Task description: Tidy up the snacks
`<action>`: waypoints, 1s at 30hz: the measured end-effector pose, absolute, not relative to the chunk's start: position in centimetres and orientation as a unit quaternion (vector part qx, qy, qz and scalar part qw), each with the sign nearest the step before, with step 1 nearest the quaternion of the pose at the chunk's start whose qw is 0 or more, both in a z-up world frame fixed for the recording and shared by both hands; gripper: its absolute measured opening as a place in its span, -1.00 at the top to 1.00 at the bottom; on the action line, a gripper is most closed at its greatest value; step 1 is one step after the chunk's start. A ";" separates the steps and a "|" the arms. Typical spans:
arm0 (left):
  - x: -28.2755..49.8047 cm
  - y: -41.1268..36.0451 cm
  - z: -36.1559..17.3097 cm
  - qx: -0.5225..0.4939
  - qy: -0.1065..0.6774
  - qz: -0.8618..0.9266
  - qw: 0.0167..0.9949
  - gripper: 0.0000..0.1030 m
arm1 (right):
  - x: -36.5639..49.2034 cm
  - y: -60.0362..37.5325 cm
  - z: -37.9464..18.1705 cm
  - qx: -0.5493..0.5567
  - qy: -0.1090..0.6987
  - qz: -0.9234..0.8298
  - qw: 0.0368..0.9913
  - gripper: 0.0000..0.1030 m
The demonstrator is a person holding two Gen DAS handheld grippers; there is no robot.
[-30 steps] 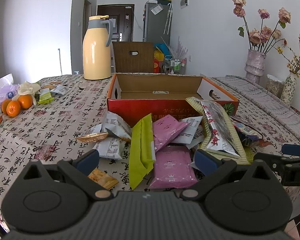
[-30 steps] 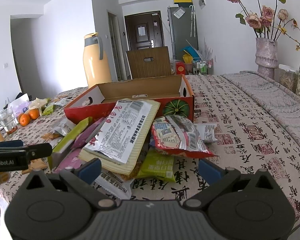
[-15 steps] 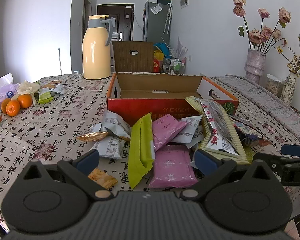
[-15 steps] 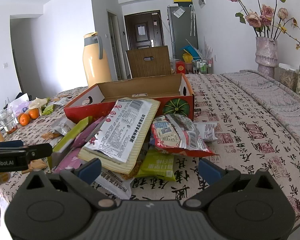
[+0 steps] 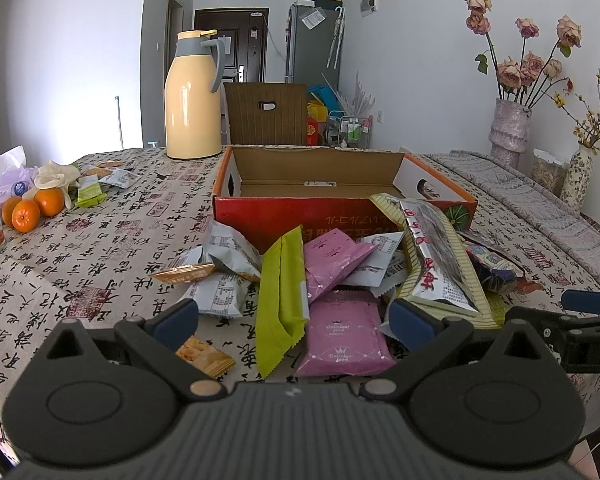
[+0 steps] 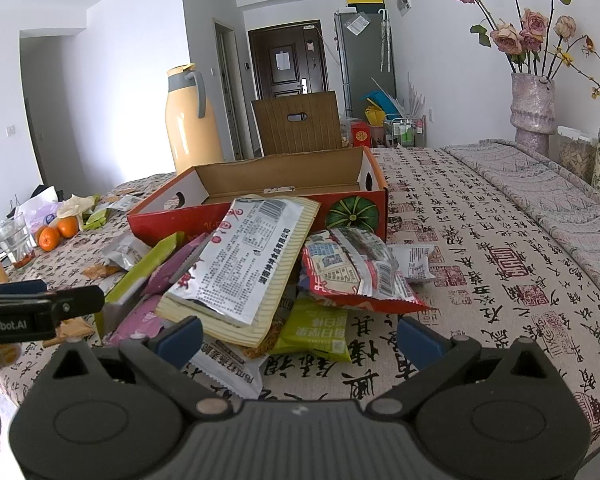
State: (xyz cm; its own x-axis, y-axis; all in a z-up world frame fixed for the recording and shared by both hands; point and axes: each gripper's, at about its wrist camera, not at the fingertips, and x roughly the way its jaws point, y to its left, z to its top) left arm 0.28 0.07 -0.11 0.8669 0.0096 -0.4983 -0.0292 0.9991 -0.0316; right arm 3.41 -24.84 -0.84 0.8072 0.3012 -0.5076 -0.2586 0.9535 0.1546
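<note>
Left gripper (image 5: 292, 322) and right gripper (image 6: 300, 338) both stood wide apart, holding nothing. The snack pile (image 6: 244, 276) lay at frame centre, just before the empty cardboard box (image 6: 284, 178) on the tablecloth (image 6: 500, 264).

Left gripper (image 5: 294, 322) and right gripper (image 6: 300, 338) are showing matte black ribbed bodies w/ round discs, small metal pivot pins, blue finger pads (image 5: 176, 320). White lettering is showing on each gripper's side, partly cut off.
</note>
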 end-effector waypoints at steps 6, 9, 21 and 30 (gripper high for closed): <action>0.3 0.1 -0.1 -0.019 0.258 0.010 0.966 -1.00 | 3.4 -24.9 -0.9 0.039 0.274 0.147 0.950 -1.00; 0.3 0.1 -0.1 -0.019 0.258 0.010 0.966 -1.00 | 3.4 -24.9 -0.8 0.039 0.274 0.147 0.950 -1.00; 0.3 0.1 -0.2 -0.020 0.258 0.010 0.966 -1.00 | 3.4 -24.9 -1.0 0.040 0.273 0.147 0.950 -1.00; 0.7 -0.2 -0.2 -0.024 0.260 0.015 0.965 -1.00 | 3.7 -25.3 -0.9 0.038 0.271 0.139 0.952 -1.00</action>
State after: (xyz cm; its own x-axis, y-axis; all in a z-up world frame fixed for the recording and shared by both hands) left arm 0.74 -0.21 -0.15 0.8648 0.0157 -0.5019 -0.0404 0.9984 -0.0384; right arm 3.71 -25.33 -0.89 0.8147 0.2846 -0.5053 -0.2434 0.9587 0.1475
